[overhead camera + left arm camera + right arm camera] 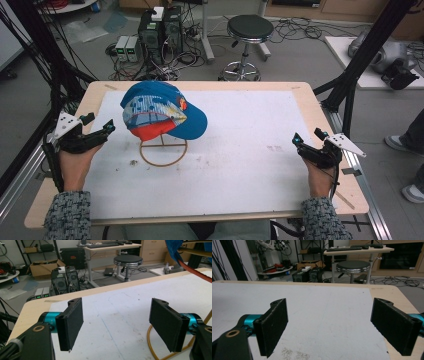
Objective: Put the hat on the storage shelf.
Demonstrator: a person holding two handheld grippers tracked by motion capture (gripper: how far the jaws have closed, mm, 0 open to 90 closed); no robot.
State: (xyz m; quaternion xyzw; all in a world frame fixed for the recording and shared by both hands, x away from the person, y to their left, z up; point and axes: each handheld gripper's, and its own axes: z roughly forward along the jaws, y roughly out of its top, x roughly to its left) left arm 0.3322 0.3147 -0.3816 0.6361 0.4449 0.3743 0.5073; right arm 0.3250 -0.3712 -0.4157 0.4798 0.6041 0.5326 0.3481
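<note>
A blue cap [162, 111] with a patterned panel and an orange-red underside rests on a thin wire stand, whose ring base [163, 152] lies on the white mat. My left gripper [98, 125] hovers at the table's left edge, left of the cap, open and holding nothing. In the left gripper view its jaws [118, 326] stand wide apart, with the cap's brim [193, 268] and the stand's ring [152, 345] at the right. At the right edge of the mat my right gripper [307, 138] is open and bare; its jaws [334, 325] frame bare mat.
The white mat [240, 145] covers most of the wooden table [315, 100]. A black stool [248, 30], computer boxes [160, 30] and cables stand on the floor beyond the far edge. Black frame posts [360, 55] rise at both sides.
</note>
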